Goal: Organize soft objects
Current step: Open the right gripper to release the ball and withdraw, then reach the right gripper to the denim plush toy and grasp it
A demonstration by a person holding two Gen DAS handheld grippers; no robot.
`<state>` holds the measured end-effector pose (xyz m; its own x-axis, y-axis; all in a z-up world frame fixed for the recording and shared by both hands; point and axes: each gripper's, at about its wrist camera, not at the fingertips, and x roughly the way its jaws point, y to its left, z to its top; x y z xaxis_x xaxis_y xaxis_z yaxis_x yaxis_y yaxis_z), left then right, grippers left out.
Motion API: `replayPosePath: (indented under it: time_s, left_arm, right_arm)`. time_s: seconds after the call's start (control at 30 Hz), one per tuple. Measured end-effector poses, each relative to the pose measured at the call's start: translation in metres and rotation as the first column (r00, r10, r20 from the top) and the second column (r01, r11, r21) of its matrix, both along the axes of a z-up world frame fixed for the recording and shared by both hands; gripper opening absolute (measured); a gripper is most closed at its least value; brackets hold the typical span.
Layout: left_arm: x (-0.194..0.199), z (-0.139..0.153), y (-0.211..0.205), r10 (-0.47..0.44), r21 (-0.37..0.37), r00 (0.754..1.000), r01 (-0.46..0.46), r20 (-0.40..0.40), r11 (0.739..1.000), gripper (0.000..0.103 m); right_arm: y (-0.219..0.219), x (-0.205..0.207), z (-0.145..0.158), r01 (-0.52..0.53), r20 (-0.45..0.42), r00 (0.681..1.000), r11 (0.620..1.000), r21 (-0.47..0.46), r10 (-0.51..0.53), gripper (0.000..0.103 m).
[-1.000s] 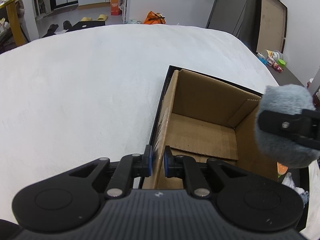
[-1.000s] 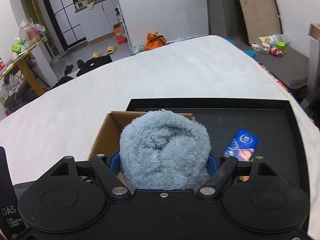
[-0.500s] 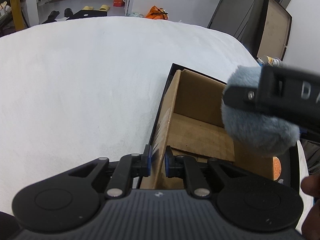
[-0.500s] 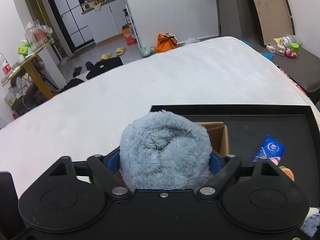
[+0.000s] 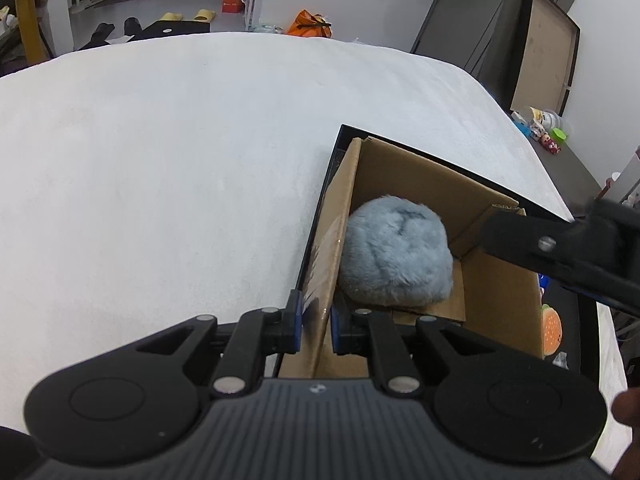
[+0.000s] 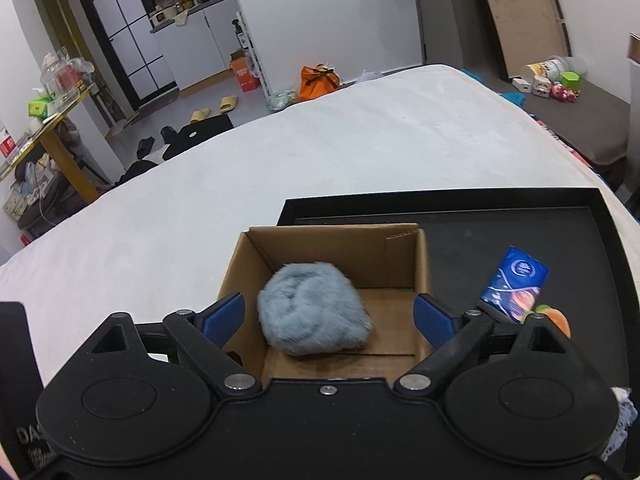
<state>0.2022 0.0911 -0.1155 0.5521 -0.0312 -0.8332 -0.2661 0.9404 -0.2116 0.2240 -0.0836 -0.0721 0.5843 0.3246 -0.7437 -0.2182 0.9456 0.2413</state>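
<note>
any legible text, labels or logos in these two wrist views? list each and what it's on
"DAS": white letters on the black left gripper body, cut off at the frame edge; smaller lines below are too blurred to read.
Blue packet on the black tray: round emblem and print, too small to read.
Orange carton on the floor: white print, unreadable.
Cardboard box: no print visible.

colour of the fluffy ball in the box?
Pale grey-blue fluffy ball; right wrist view shows it best.

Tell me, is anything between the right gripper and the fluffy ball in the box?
Nothing visible. The right gripper is open above the box, and the ball lies uncovered on the box floor, toward its left wall.
</note>
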Motion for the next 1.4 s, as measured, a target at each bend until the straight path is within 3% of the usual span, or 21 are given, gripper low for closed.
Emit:
replayPosePath:
  time_s: [0.47, 0.63, 0.77, 0.9, 1.0, 1.4]
  left_arm:
    - [-0.005, 0.004, -0.011, -0.035, 0.061, 0.998, 0.039, -0.059, 0.997, 0.017]
    - [-0.011, 0.007, -0.018, -0.053, 0.085, 0.996, 0.059, -0.070, 0.995, 0.038]
    - [-0.015, 0.009, -0.025, -0.064, 0.101, 0.994, 0.073, -0.085, 0.992, 0.048]
    - [-0.019, 0.010, -0.032, -0.078, 0.130, 0.992, 0.090, -0.095, 0.987, 0.068]
    - [-0.021, 0.011, -0.037, -0.081, 0.152, 0.992, 0.096, -0.100, 0.984, 0.079]
    - [-0.023, 0.006, -0.060, -0.115, 0.214, 0.984, 0.143, -0.139, 0.966, 0.089]
  right_arm:
    - [-0.055, -0.026, -0.001, 0.106, -0.005, 0.994, 0.994, -0.004, -0.106, 0.091]
    - [-0.075, -0.038, -0.006, 0.147, -0.013, 0.989, 0.989, -0.011, -0.147, 0.091]
    - [-0.091, -0.045, -0.008, 0.186, -0.016, 0.982, 0.982, -0.027, -0.186, 0.091]
    - [-0.110, -0.052, -0.012, 0.225, -0.028, 0.974, 0.974, -0.011, -0.225, 0.092]
    - [-0.121, -0.056, -0.015, 0.257, -0.037, 0.966, 0.966, 0.005, -0.257, 0.098]
    - [-0.167, -0.073, -0.042, 0.372, -0.107, 0.924, 0.928, 0.029, -0.368, 0.103]
